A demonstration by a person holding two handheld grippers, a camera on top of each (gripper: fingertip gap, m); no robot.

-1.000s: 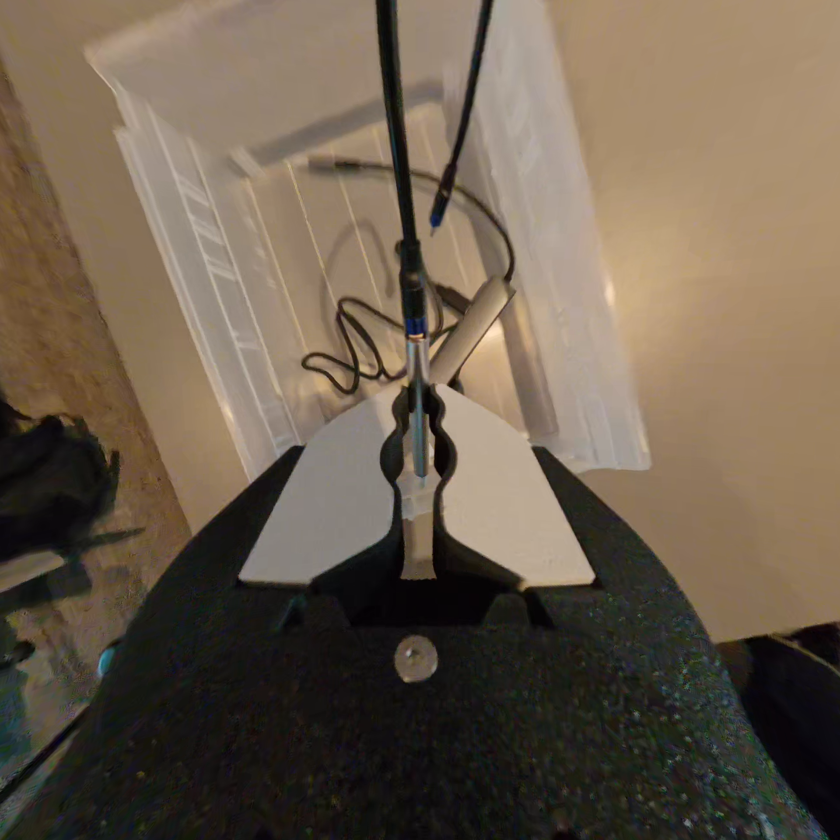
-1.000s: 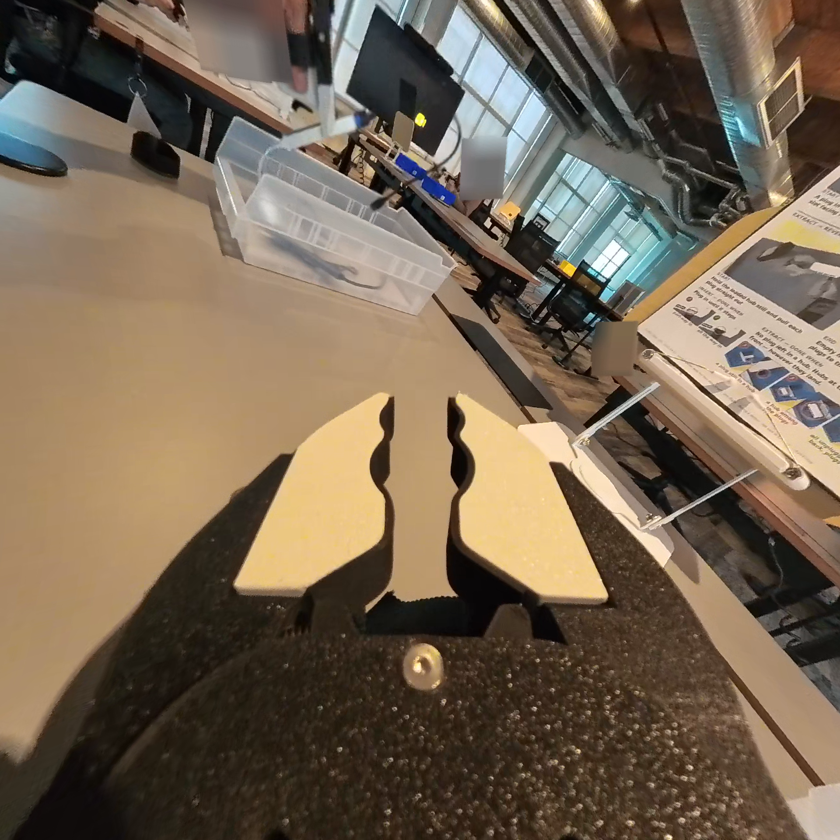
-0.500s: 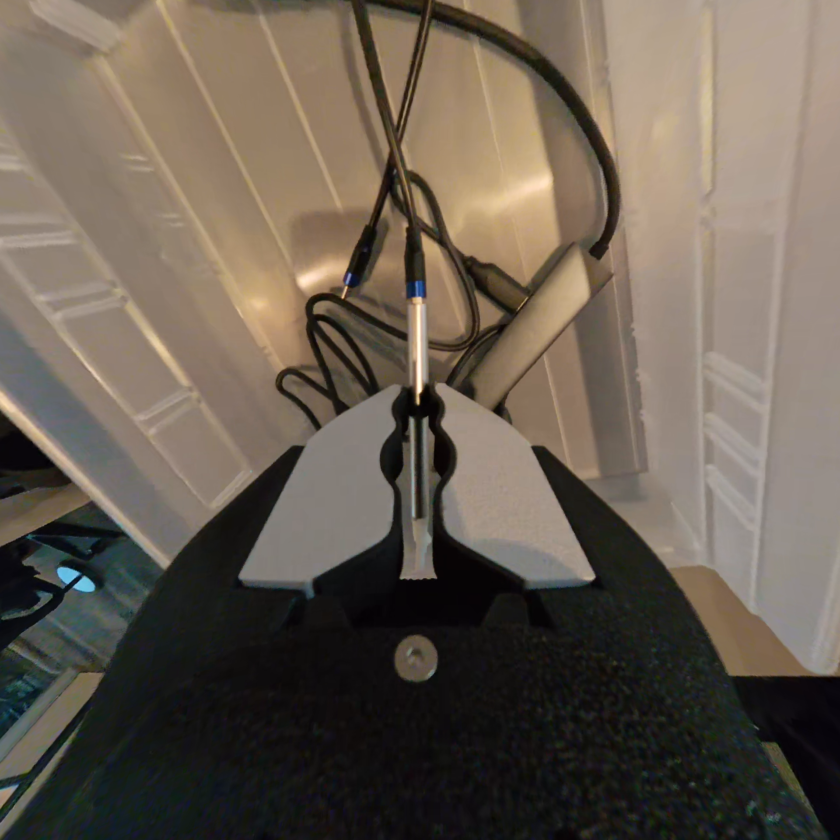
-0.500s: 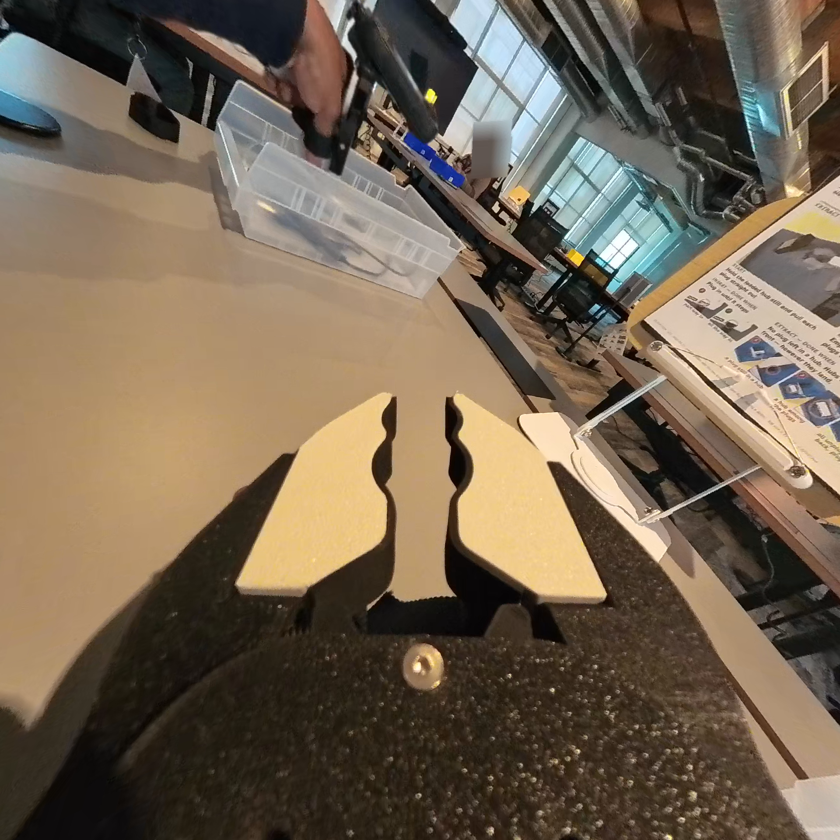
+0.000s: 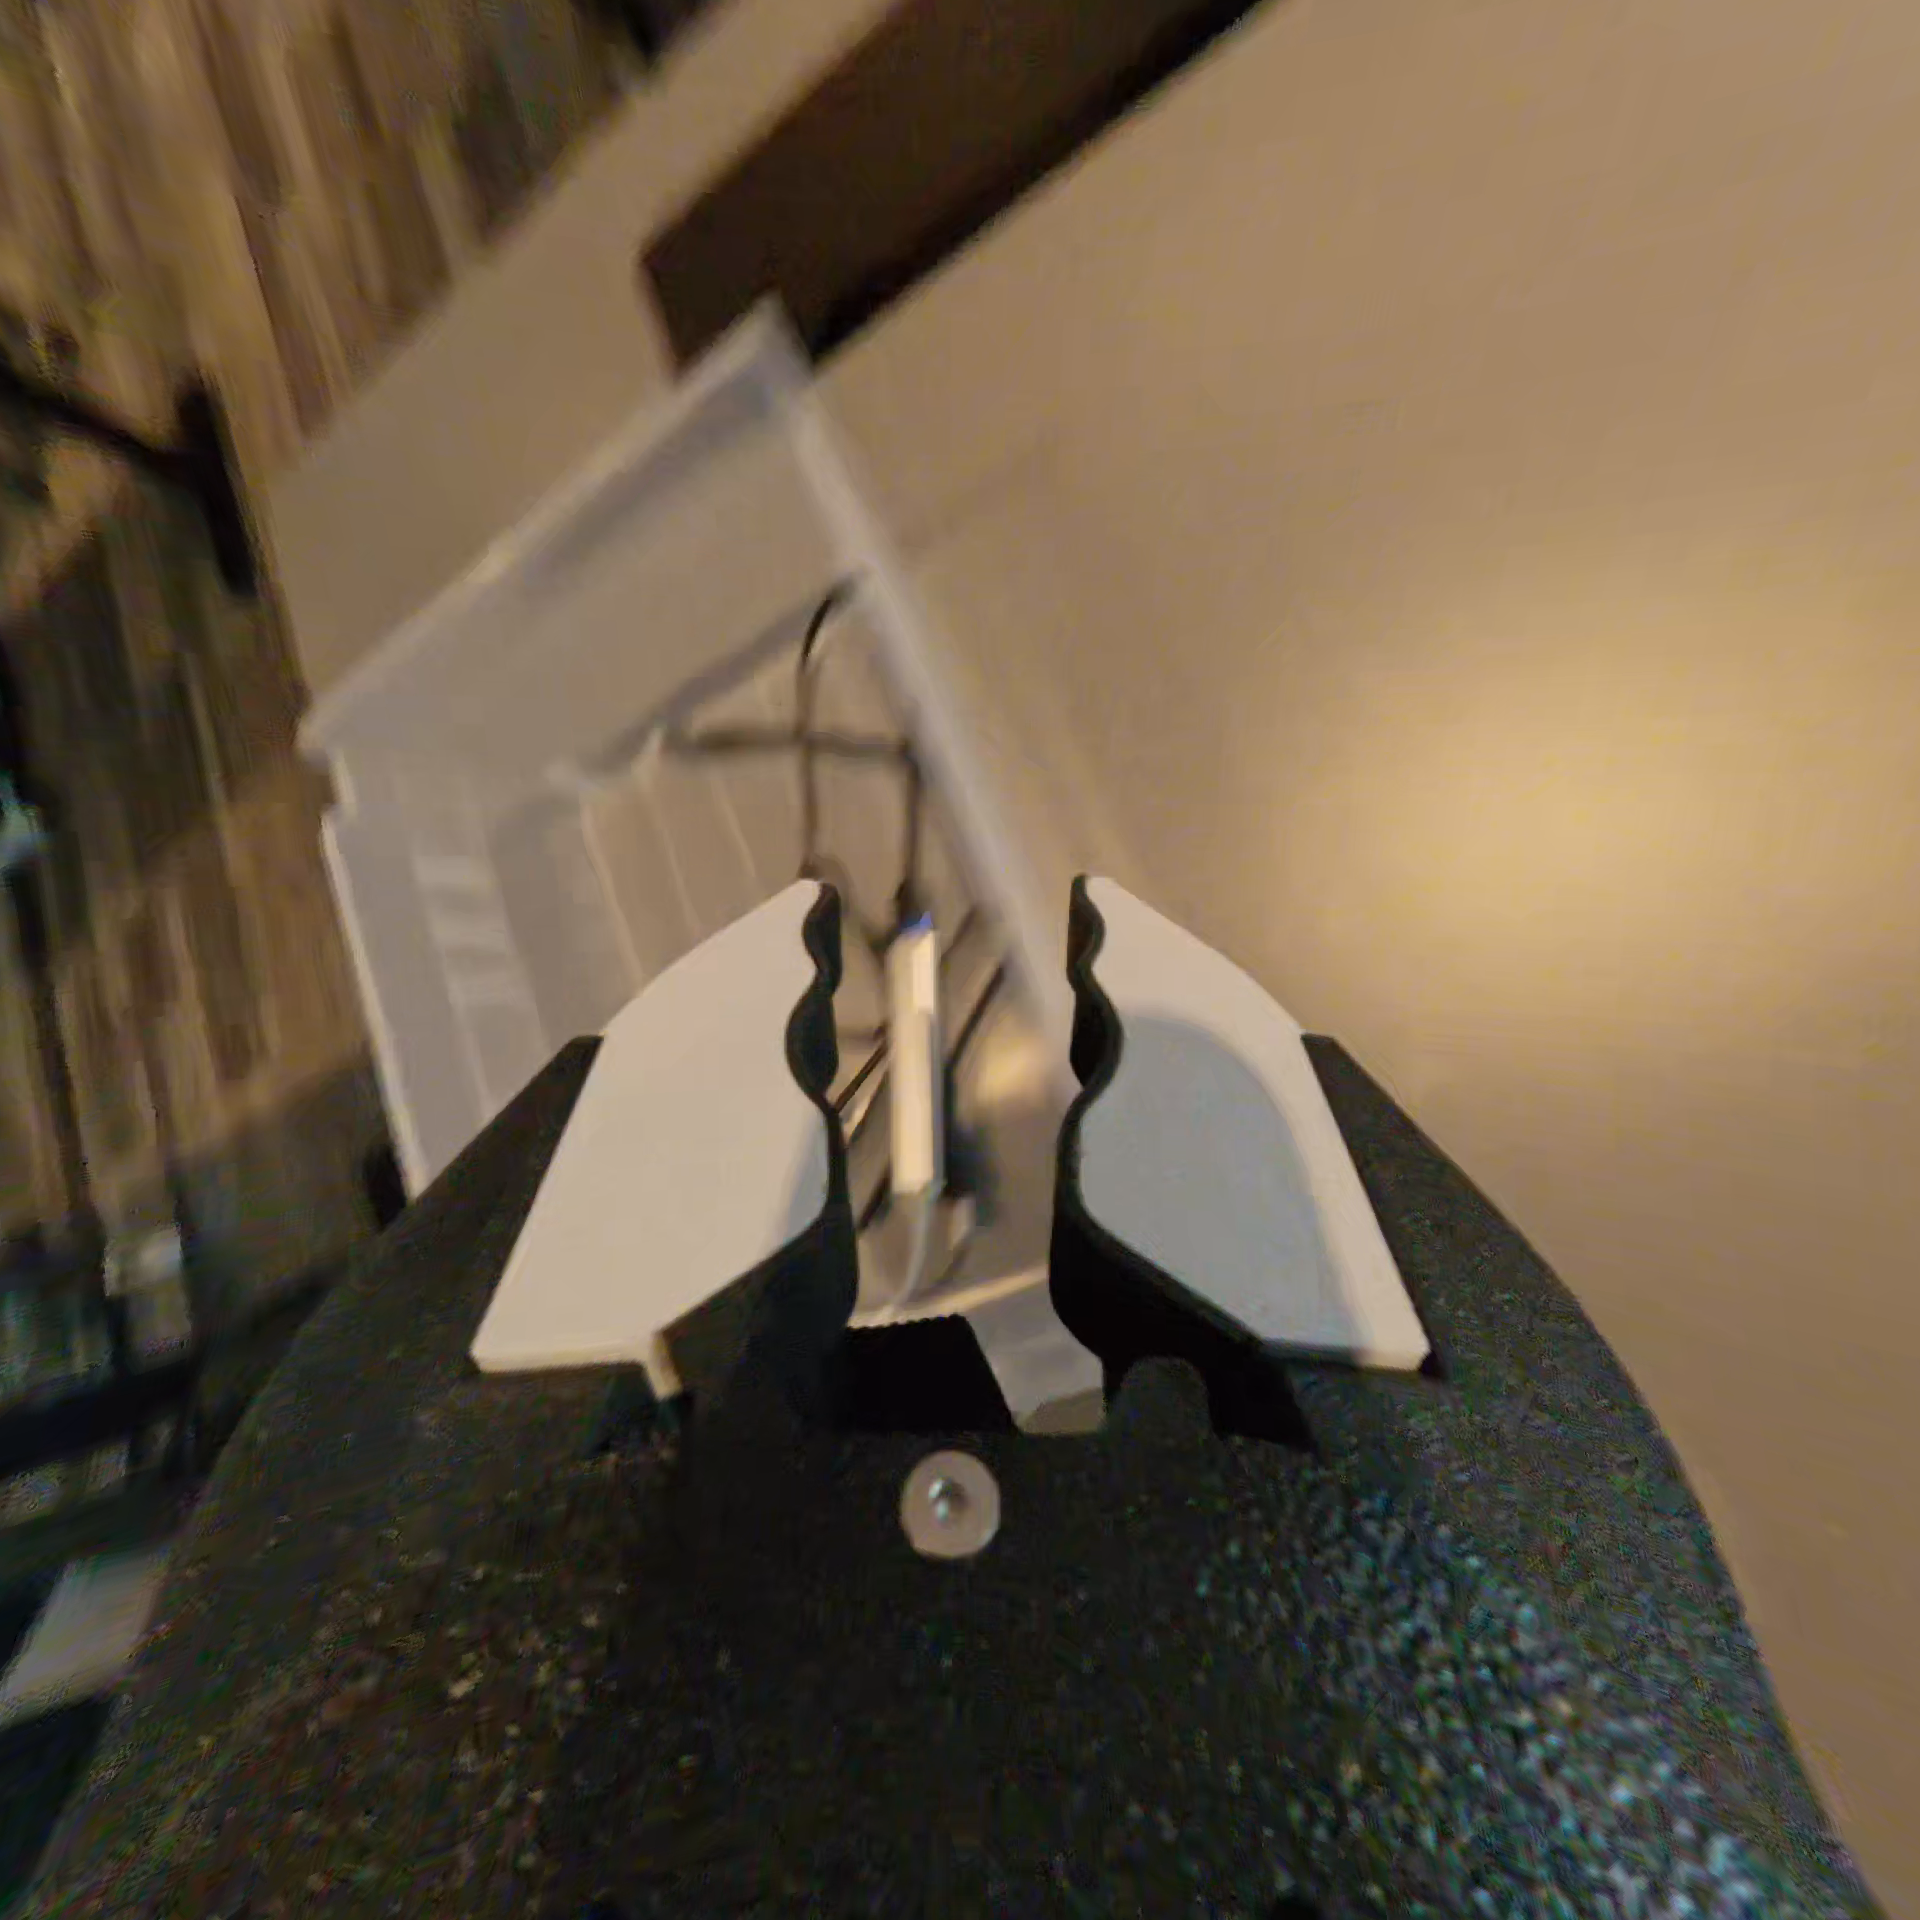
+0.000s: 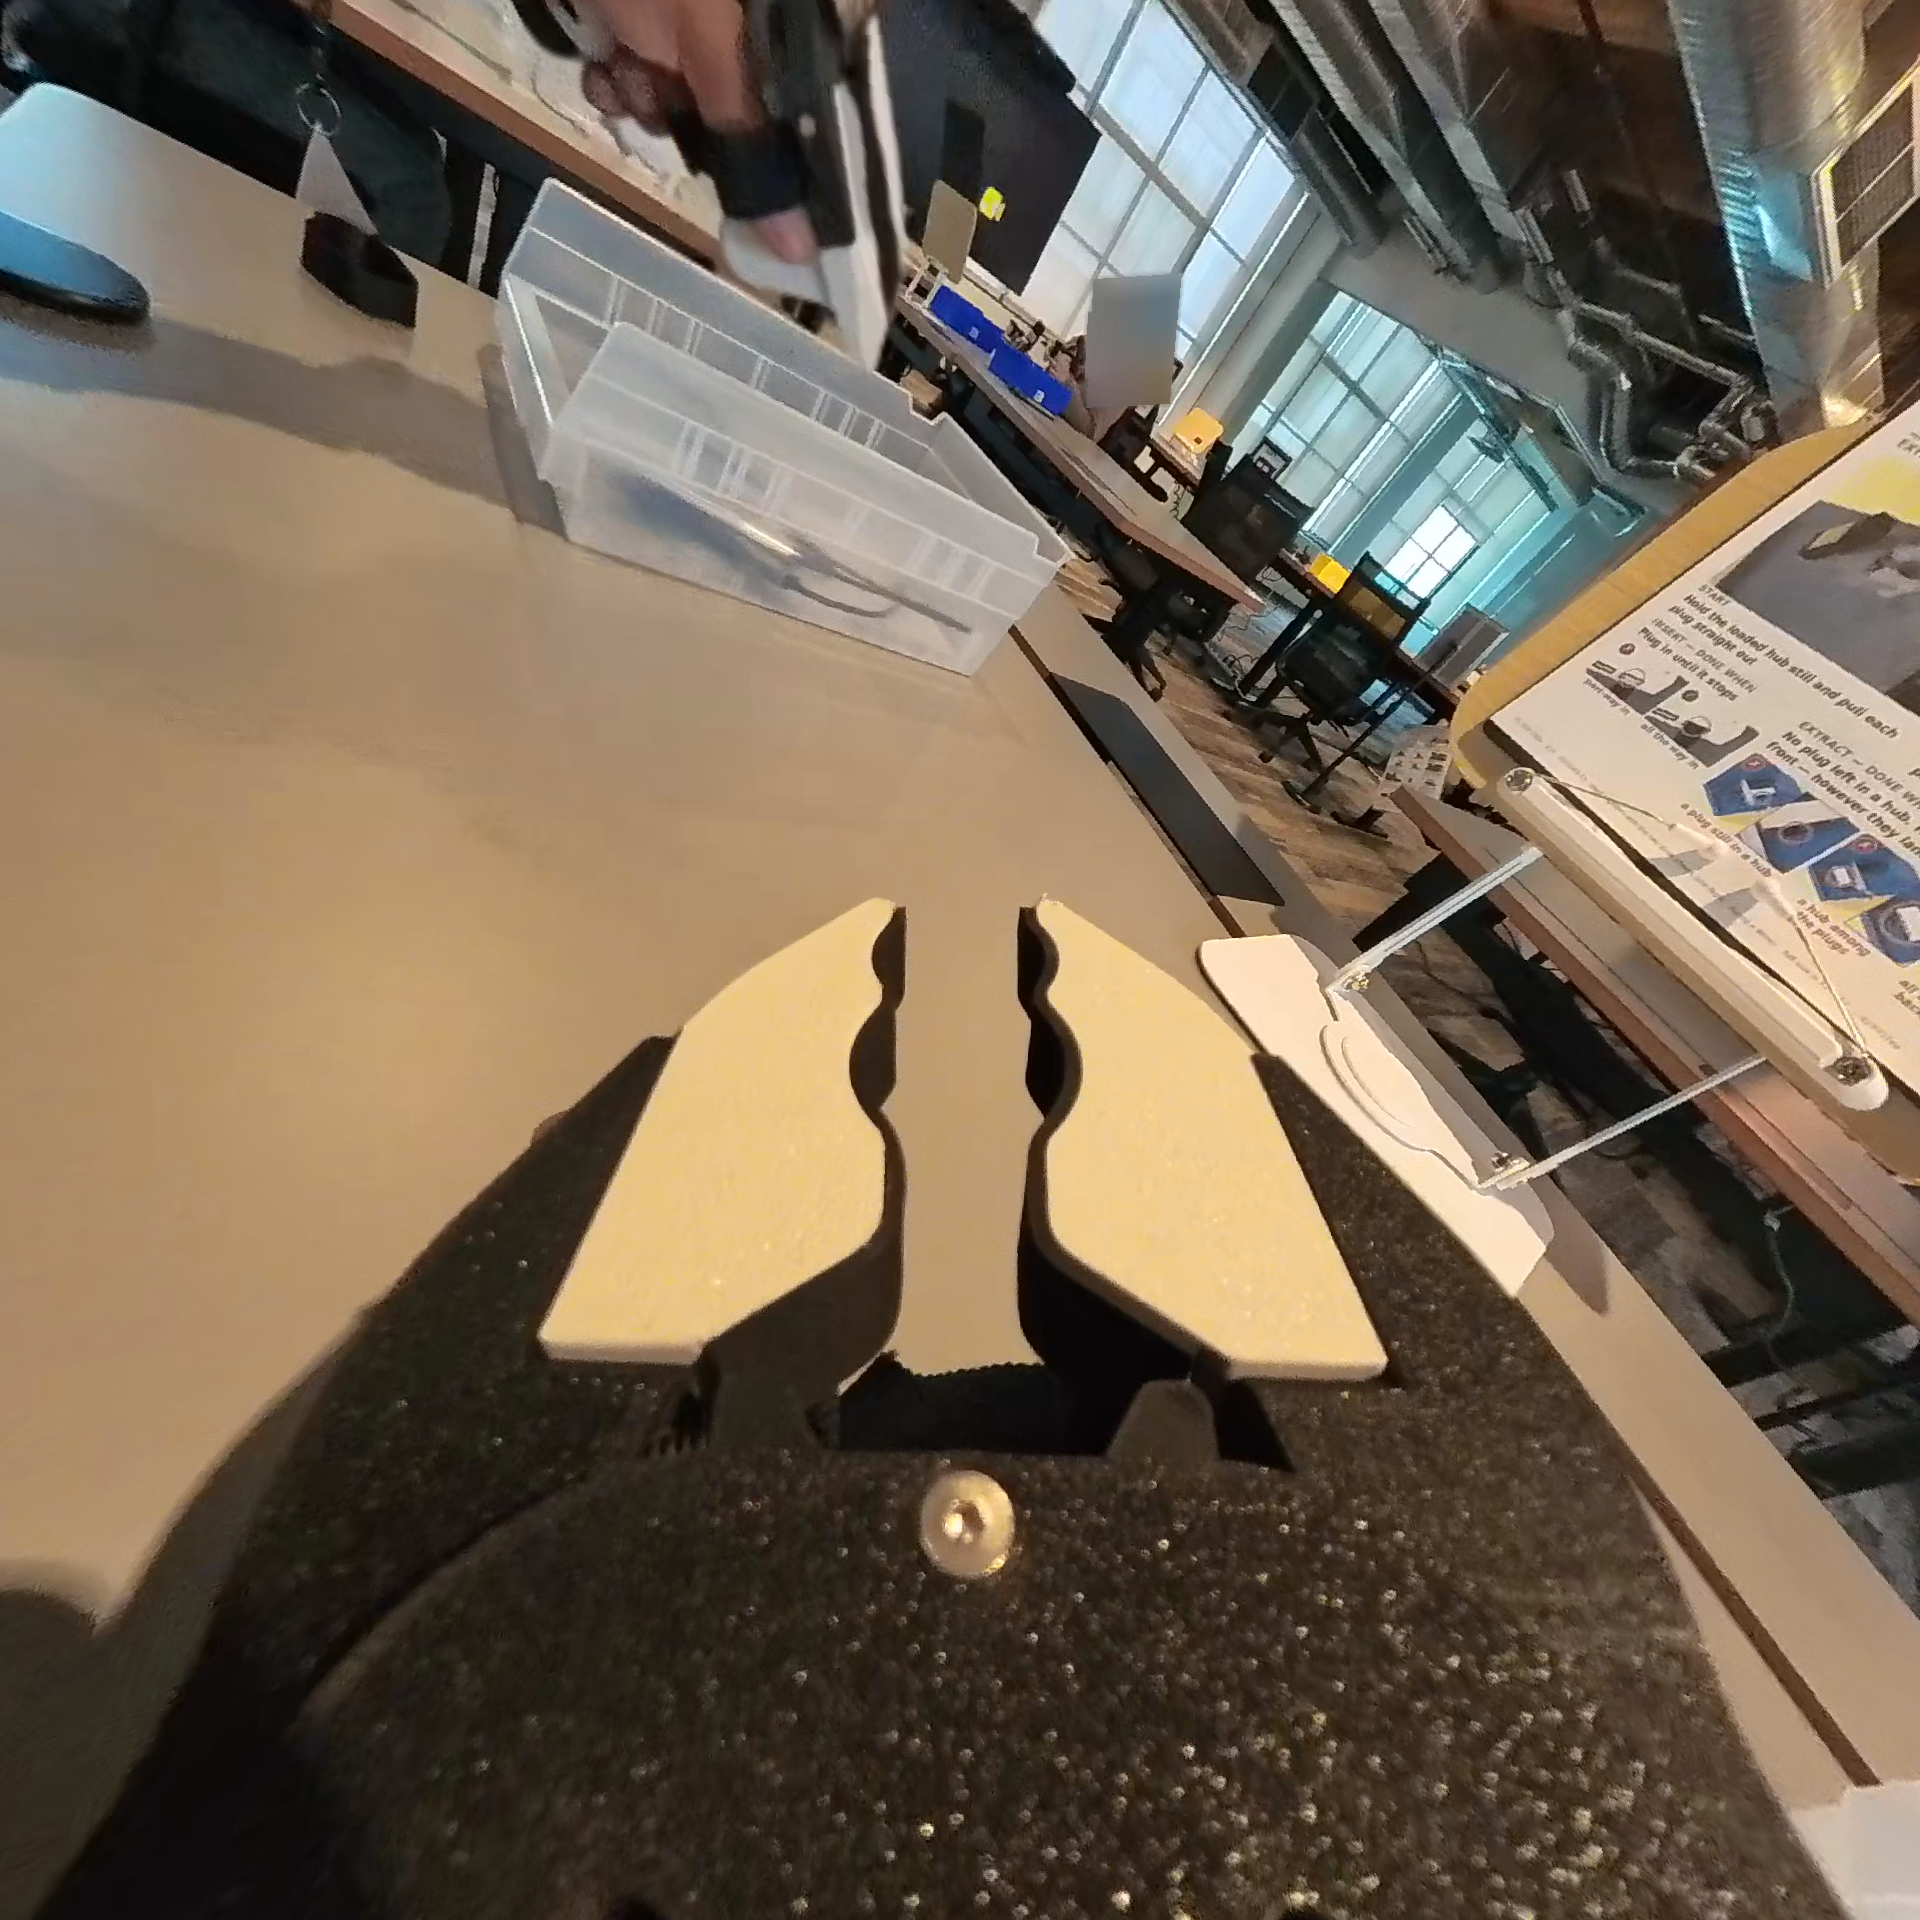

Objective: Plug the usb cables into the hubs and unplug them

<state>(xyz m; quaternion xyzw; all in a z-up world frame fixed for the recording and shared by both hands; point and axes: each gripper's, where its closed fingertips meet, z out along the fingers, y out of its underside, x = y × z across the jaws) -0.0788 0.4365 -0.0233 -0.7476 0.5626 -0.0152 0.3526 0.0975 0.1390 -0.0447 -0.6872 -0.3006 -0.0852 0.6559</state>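
- Surface (image 6: 416, 831): broad, matte tan, smooth.
- Clear plastic bin (image 6: 790, 520): ribbed, translucent walls; sits far left on the surface.
- Left gripper (image 5: 948, 904): grainy black body, pale wavy-edged fingers; jaws wide apart, holding nothing, above the bin.
- Right gripper (image 6: 961, 920): same build; jaws partly open, empty, low over the near surface.
- Hub (image 5: 914, 1060): slim silver bar, blurred, lying in the bin.
- Usb cables (image 5: 810, 717): thin, black, looped in the bin beyond the hub.

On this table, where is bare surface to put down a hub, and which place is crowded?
The table is bare between the right gripper and the clear bin. A narrower strip lies between that gripper and the white stand base. The bin is crowded: cables and a silver hub lie inside, with the open left gripper above.
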